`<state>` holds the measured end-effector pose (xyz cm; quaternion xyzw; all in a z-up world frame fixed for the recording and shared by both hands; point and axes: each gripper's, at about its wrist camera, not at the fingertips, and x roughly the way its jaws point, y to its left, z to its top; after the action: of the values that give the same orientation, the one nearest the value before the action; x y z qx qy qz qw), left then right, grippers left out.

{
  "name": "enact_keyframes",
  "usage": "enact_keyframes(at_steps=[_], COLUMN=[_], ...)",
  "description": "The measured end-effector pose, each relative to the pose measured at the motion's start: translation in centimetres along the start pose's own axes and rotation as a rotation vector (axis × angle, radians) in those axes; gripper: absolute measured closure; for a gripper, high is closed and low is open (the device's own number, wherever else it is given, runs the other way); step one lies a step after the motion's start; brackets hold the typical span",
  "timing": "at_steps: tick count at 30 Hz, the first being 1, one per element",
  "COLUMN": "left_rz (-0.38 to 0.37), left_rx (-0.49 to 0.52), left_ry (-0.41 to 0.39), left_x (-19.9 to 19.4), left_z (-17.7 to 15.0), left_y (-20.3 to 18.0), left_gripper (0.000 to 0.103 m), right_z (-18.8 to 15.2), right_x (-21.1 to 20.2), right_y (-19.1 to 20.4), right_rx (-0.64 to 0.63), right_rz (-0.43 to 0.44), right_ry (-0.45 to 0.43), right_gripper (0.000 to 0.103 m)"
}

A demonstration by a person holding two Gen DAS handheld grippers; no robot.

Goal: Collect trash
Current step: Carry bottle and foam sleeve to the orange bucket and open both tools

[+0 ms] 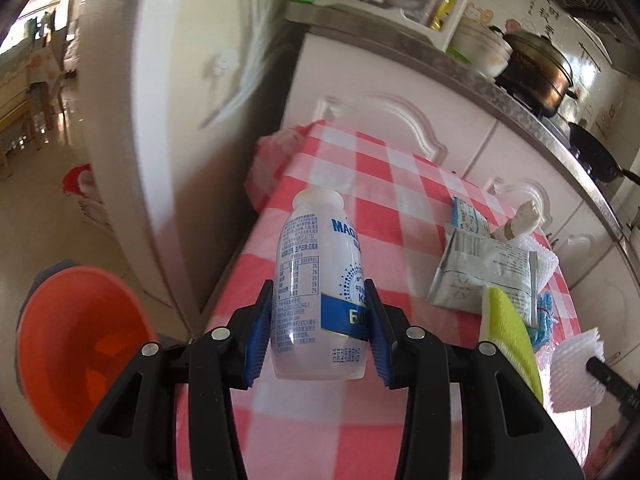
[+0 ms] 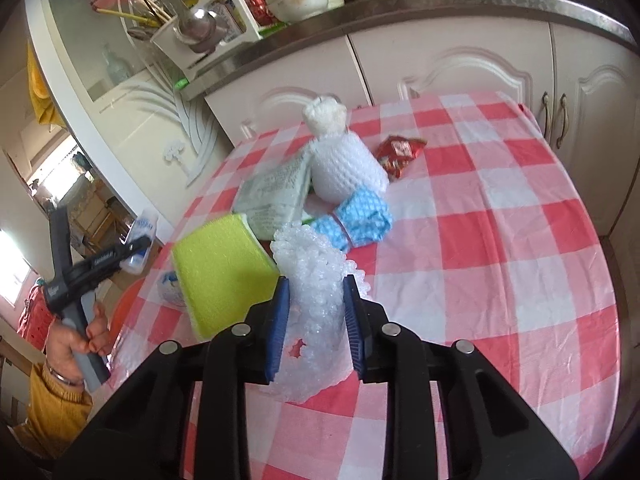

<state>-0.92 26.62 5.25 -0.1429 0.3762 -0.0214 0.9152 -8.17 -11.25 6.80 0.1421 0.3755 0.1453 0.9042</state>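
Bottle (image 1: 320, 300), label "MAG…", blue band

Both wrist cameras look steeply down along their jaws — close over the checked table (image 1: 396, 168) they share.

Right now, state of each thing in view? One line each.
Left gripper: shut on bottle.
Bottle: capped, held above table edge.
Right gripper: shut on foam net.
Foam net: squeezed between pads.
Orange bin: open, on floor beside table.
Sponge: lying on table.
Grey wrapper: flat, in the pile.
Red wrapper: crumpled, on table.
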Motion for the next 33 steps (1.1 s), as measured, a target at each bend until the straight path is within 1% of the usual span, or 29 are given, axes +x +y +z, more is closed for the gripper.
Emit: enact_keyframes(at_steps=[1,4,6,10,12,13,16,18,19,22,25,26,29,30,31,32,33], left_rz=[0.012,0.083,0.123,0.211,0.238,0.249,0.269,0.279,0.277,0.274,0.269,0.267,0.259,0.260,0.263,0.265,0.270], left_rx=[-0.009,-0.026,-0.049,-0.102,-0.140,-0.158,-0.207,-0.236,-0.253,-0.281,-0.297,-0.305,-0.320,-0.322,-0.324,-0.330,-0.334], left_ry=[-0.008,-0.046,-0.058,-0.074,-0.074,-0.071,-0.066,-0.060,-0.052,-0.030,-0.015,-0.004,0.015,0.021,0.029,0.038,0.043], left_x=[-0.8,-3.4,-4.9,-7.3,-8.1,-8.3,-8.6,-8.5,-8.4,-7.6,-6.7,-6.3,-5.2,-4.9,-4.6,-4.3,-4.1], left_z=[-0.2,-0.9,-1.5,-3.0,-3.6,-3.9,-4.8,-5.3,-5.6,-6.3,-6.9,-6.9,-7.3,-7.5,-7.6,-7.7,-7.9], left_y=[0.7,3.3,5.3,9.5,11.7,12.7,15.3,16.8,17.6,19.3,20.0,20.4,21.0,21.3,21.4,21.6,21.8], left_gripper=[0.059,0.059,0.059,0.059,0.059,0.059,0.059,0.059,0.059,0.059,0.059,0.059,0.059,0.059,0.056,0.052,0.050], right_z=[0.4,1.5,2.4,3.5,3.8,3.8,3.8,3.7,3.4,2.5,1.4,0.8,-0.5,-0.8,-1.4,-1.7,-2.2], right_x=[-0.5,-1.4,-1.5,-0.6,0.9,1.4,4.6,6.2,7.5,11.0,13.9,15.3,18.7,19.6,20.6,21.1,21.6], right_y=[0.5,2.4,4.7,9.9,13.5,14.5,19.6,22.1,24.1,28.2,31.1,32.4,34.2,34.7,35.3,35.5,35.8], right_rx=[-0.005,-0.033,-0.073,-0.152,-0.197,-0.209,-0.253,-0.277,-0.305,-0.339,-0.363,-0.378,-0.386,-0.394,-0.410,-0.419,-0.429], right_rz=[0.011,0.053,0.107,0.228,0.308,0.329,0.433,0.472,0.489,0.538,0.561,0.555,0.543,0.536,0.524,0.514,0.505], right_ry=[-0.013,-0.045,-0.055,-0.039,-0.006,0.004,0.078,0.113,0.133,0.202,0.252,0.272,0.323,0.333,0.338,0.340,0.344], right_gripper=[0.075,0.075,0.075,0.074,0.074,0.074,0.073,0.072,0.072,0.072,0.070,0.069,0.067,0.063,0.060,0.053,0.044])
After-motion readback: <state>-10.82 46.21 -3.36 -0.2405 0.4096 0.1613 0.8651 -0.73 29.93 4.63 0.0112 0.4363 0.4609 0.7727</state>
